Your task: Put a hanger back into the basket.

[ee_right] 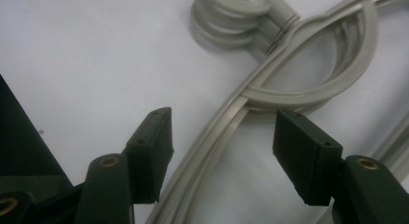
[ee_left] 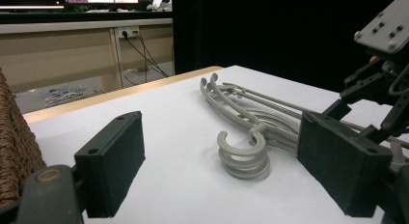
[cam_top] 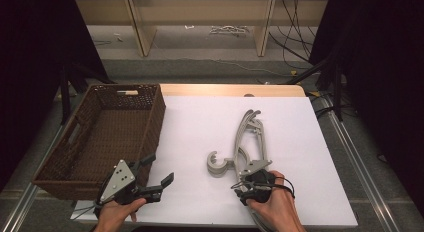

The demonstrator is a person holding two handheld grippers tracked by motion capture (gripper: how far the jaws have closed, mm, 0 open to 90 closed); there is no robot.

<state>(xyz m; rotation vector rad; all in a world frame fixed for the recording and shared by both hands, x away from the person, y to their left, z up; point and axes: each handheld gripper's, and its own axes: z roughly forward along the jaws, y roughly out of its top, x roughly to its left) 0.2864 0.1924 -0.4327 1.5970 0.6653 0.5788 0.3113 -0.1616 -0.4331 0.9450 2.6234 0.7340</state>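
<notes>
Several stacked hangers (ee_right: 251,96) between right tongs (ee_right: 222,137)

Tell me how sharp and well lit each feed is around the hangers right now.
High view: even light on the white table, dark surround, hangers fairly crisp. Left gripper view: hangers sharp, its near pads soft. Right gripper view: dim, hangers slightly blurred between the open right gripper.

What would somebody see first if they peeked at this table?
Probably the pile of grey hangers lying in the middle of the white table, hooks curled toward the left. Then the right tongs, open, with a hanger arm running between the two pads, not squeezed. At the left edge sits a big brown woven basket, with the left tongs open beside it.
</notes>
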